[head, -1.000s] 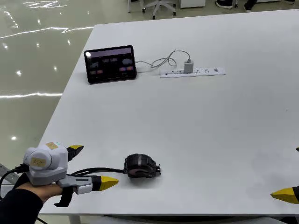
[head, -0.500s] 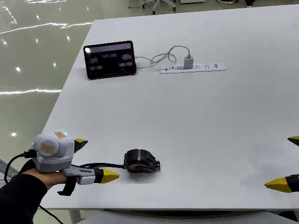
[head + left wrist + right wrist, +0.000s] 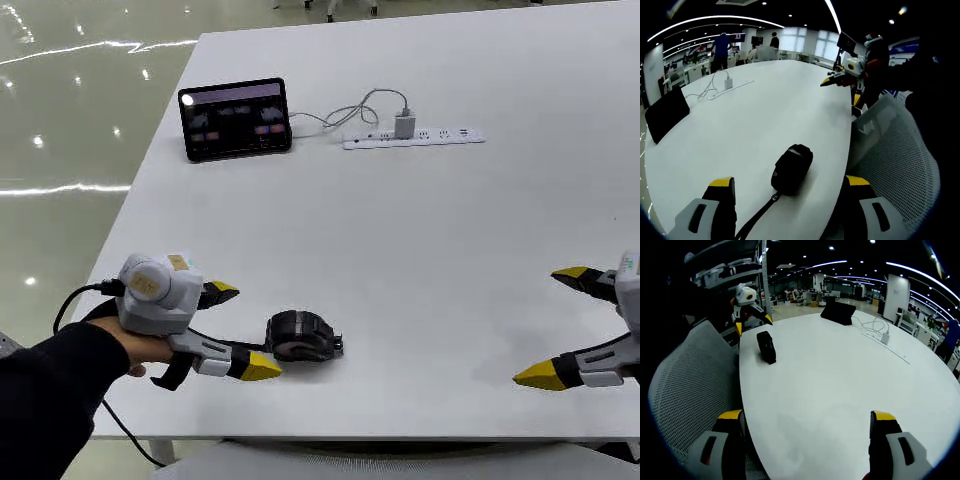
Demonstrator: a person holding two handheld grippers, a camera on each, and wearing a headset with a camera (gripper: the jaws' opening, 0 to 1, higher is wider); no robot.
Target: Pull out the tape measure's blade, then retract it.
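Spread and empty, both pairs of jaws: the left gripper (image 3: 244, 330) faces the tape measure (image 3: 303, 336), which lies just ahead of its tips near the table (image 3: 420, 250) edge at 7 o'clock in the head view, with the right gripper (image 3: 552, 324) well apart at 4 o'clock. Likely the grasp comes first — left clamps the case, right crosses to pinch the blade's hook. The tablet (image 3: 236, 119) and power strip (image 3: 415, 138), at 11 and 12 o'clock, obstruct nothing.

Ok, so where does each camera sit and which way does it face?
Head view: on the person's head, looking down at the table and tape measure; sleeve, left gripper, right gripper show.
Left gripper view: on that gripper, facing the tape measure ahead of its jaws.
Right gripper view: on that gripper, facing along the table; its jaws show.
Shared: the tape measure, in all three.
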